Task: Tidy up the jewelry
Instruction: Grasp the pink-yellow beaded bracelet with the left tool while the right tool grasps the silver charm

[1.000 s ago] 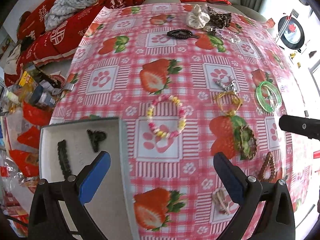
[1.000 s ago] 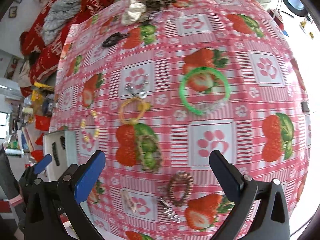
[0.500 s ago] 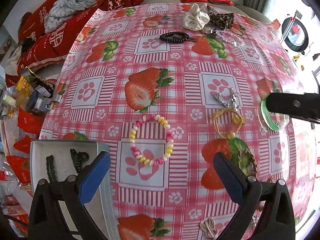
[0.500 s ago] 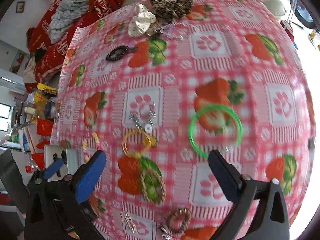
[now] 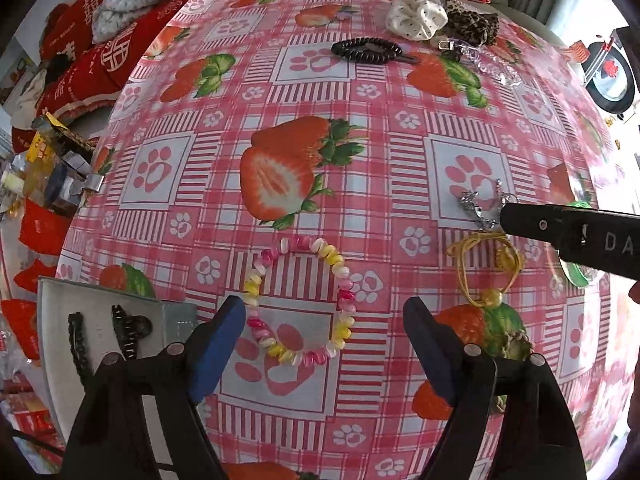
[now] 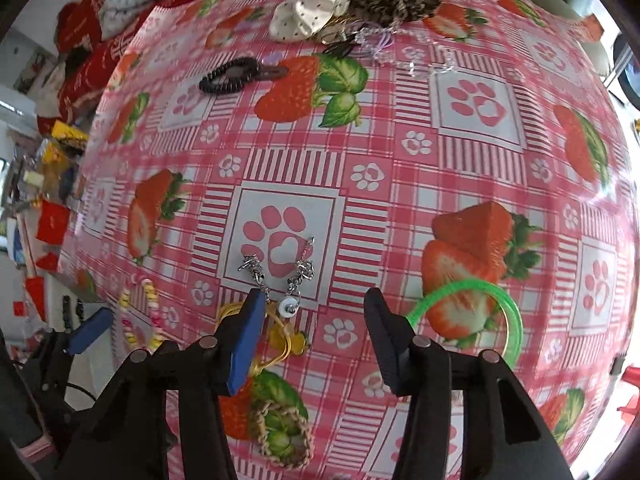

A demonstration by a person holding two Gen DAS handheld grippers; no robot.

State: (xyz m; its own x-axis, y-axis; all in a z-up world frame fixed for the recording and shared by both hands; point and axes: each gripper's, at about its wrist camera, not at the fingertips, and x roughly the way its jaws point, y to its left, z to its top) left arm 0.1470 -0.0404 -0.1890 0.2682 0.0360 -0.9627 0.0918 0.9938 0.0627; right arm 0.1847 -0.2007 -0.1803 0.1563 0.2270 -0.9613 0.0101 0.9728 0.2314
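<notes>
Grey tray [image 5: 100,304] sits at the near left with two black clips in it. Just right of it, the left gripper [image 5: 324,346] has been closing a little around the candy-coloured bead bracelet [image 5: 300,300], pads not touching it. Further right lie a yellow cord loop [image 5: 486,264] and a silver chain [image 6: 280,272]. Only the right view shows the right gripper [image 6: 314,340] closing, nothing held, beside the green bangle [image 6: 472,312].
</notes>
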